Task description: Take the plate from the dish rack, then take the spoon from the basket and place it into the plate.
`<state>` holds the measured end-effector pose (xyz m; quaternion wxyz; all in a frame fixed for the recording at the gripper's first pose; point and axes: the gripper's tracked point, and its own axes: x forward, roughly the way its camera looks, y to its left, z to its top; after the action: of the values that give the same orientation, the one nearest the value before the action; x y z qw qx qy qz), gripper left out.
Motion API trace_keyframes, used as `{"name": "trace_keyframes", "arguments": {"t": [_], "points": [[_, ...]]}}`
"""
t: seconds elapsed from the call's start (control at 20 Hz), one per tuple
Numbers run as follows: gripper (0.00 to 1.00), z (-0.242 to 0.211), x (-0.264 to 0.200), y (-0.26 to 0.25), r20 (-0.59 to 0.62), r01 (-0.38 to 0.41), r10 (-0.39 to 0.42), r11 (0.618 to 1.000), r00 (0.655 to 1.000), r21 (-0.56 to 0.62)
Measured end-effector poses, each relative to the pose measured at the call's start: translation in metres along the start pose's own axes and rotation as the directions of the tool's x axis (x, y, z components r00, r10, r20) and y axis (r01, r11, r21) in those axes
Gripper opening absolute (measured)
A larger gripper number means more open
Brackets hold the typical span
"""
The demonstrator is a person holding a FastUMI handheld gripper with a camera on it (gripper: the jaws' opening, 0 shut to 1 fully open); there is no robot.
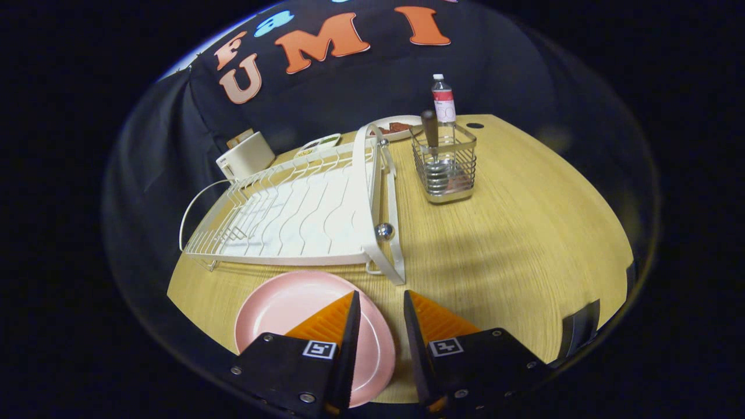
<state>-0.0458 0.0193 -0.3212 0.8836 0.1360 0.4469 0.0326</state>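
My fingers (381, 297) hang open, empty, over the plate (291, 308) on the table (524, 233); spoon (433, 151) upright in basket (448, 166).

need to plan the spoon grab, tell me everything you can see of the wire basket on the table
The wire basket is a small, square, shiny metal caddy with thin wire walls and a solid base rim. It stands upright on the wooden table, right of the dish rack and apart from it, well beyond the open gripper. A spoon stands in it, dark handle up. A bottle stands just behind.
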Motion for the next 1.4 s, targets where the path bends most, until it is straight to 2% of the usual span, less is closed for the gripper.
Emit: {"name": "trace_keyframes", "arguments": {"t": [0.05,0.25,0.6,1.0,1.15,1.4], "points": [[0.49,0.009,-0.004,-0.003,0.036,0.013,-0.013,1.0,0.999,-0.008],[0.6,0.054,-0.016,-0.012,0.179,0.059,-0.053,0.998,0.982,-0.028],[0.61,0.117,-0.009,-0.029,0.351,0.201,-0.164,0.977,0.922,-0.073],[0.38,0.147,0.029,-0.049,0.407,0.298,-0.235,0.95,0.883,-0.099],[0.26,0.146,0.042,-0.051,0.399,0.287,-0.236,0.955,0.886,-0.074],[0.17,0.153,0.052,-0.046,0.432,0.252,-0.199,0.965,0.879,-0.068]]}}
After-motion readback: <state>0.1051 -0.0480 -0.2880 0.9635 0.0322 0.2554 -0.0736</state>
